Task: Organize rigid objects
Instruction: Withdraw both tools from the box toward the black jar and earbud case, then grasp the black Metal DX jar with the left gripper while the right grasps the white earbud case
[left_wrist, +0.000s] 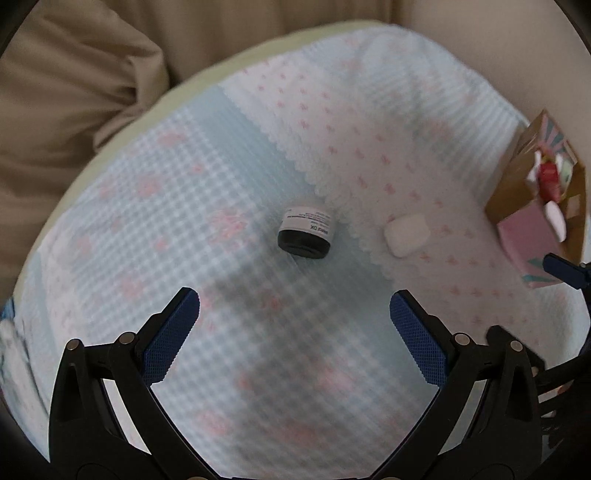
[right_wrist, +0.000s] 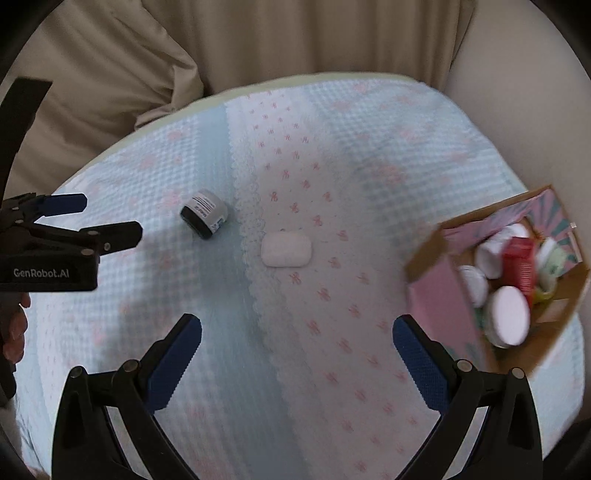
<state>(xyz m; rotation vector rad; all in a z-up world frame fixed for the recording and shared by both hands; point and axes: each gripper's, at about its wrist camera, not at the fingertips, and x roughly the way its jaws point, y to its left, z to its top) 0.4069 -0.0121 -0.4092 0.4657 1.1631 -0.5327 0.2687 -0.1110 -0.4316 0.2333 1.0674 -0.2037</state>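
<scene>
Left claw (left_wrist: 294, 301): released, blue pads spread wide and holding nothing; it hangs over the blue part of the bedspread, just short of the jar. In the right wrist view it shows at the left edge (right_wrist: 107, 218), with a hand (right_wrist: 16, 325) below it.
Jar (left_wrist: 306, 233): small, dark body with a white printed label, lying on its side on the blue checked strip of the bedspread, near the middle of the bed. In the left wrist view its dark round end faces the claw and its axis runs away toward the far edge of the bed; in the right wrist view (right_wrist: 204, 218) it lies at a slant, dark end to the left.
Bedspread (left_wrist: 177, 192): waffle cloth, blue and white panels with pink marks and a scalloped seam.
White case (right_wrist: 286, 249): small rounded oblong, lying flat on the white pink-dotted strip, just right of the seam and near the jar without touching it; long axis across the bed, left to right.
Right claw (right_wrist: 297, 332): released, pads wide apart and bare, above the seam, short of the white case.
Box (right_wrist: 439, 295): open cardboard, pink outside, at the right edge of the bed, tipped; inside are white-lidded jars (right_wrist: 509, 314) and a red carton (right_wrist: 521, 266).
Behind the bed: beige cushions (right_wrist: 110, 74).
</scene>
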